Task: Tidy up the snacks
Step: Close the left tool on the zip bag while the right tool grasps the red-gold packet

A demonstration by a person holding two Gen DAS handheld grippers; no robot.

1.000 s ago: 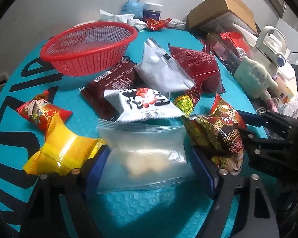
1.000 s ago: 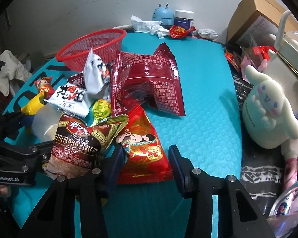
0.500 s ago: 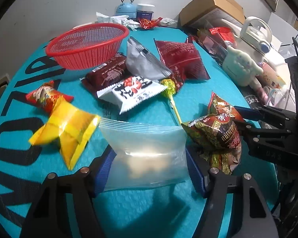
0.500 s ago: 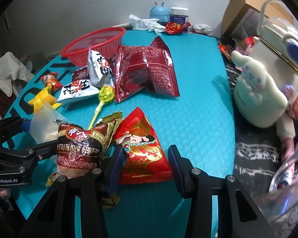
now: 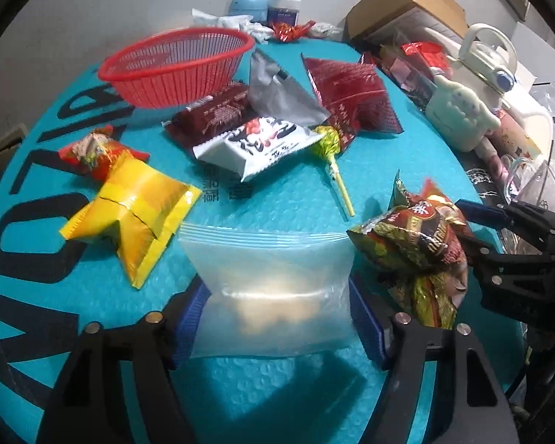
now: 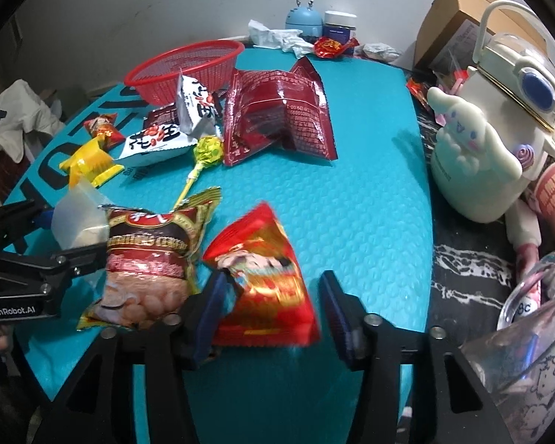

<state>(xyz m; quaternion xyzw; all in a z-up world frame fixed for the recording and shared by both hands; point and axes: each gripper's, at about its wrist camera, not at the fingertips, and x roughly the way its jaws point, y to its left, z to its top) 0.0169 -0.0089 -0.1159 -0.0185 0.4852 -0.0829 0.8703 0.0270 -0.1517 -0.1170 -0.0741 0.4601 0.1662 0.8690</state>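
Note:
My left gripper (image 5: 277, 318) is shut on a clear zip bag (image 5: 273, 281) with pale pieces inside, held above the teal mat; the bag also shows in the right wrist view (image 6: 79, 218). My right gripper (image 6: 270, 307) is shut on a red snack packet (image 6: 262, 277), lifted off the mat. A brown-and-gold snack bag (image 6: 148, 259) hangs beside its left finger, also seen in the left wrist view (image 5: 421, 255). The red basket (image 5: 177, 63) stands empty at the back left. Several snacks lie before it: a yellow packet (image 5: 133, 214), a white packet (image 5: 259, 144), a lollipop (image 5: 327, 144), a dark red bag (image 5: 351, 92).
A white plush-shaped bottle (image 6: 473, 155) and a kettle (image 6: 521, 74) stand at the mat's right edge, with a cardboard box (image 5: 403, 3) behind. A blue gadget (image 5: 248, 3), a jar (image 5: 285, 9) and crumpled tissue (image 5: 233, 22) sit at the back. A clear jug (image 6: 529, 333) is near right.
Both grippers have risen and pulled back from the pile with their packets. The clear bag has lifted off the mat; the red packet has tilted up in the right gripper.

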